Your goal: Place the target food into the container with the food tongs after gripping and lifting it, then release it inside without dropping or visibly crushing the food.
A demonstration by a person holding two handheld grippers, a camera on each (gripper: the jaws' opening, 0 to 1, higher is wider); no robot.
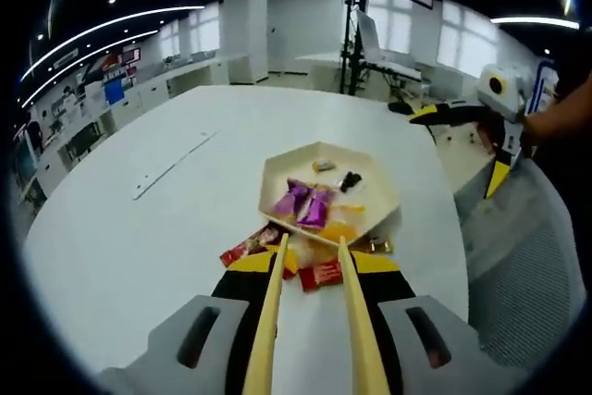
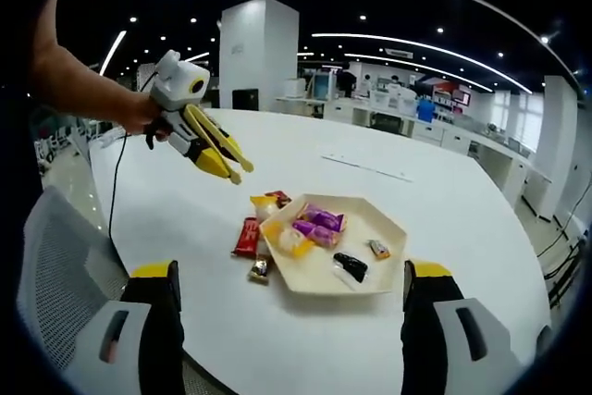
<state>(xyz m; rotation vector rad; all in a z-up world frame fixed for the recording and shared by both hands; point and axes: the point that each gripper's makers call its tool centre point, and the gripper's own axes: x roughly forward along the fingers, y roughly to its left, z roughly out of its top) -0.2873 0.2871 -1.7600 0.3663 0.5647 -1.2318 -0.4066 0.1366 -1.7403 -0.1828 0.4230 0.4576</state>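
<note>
A cream hexagonal tray [image 1: 370,168] [image 2: 388,228] on the white table holds purple wrapped snacks [image 1: 305,203] [image 2: 319,221], a yellow one [image 1: 338,228] and a black one [image 2: 351,265]. Red wrapped snacks [image 1: 250,245] [image 2: 245,238] lie on the table beside its rim. My left gripper [image 1: 313,264] [image 2: 236,171] is shut on wooden food tongs [image 1: 270,321], whose tips are spread apart just above the snacks at the tray's near edge. My right gripper [image 2: 291,270] [image 1: 451,156], held in a hand, hangs off the table's side with its jaws wide apart and nothing in them.
The round white table [image 1: 139,228] [image 2: 444,191] has open surface beyond the tray, with a thin strip [image 1: 171,168] lying on it. A grey mesh chair [image 1: 527,256] [image 2: 65,256] stands at the table edge. A black cable [image 2: 113,191] hangs from the left gripper.
</note>
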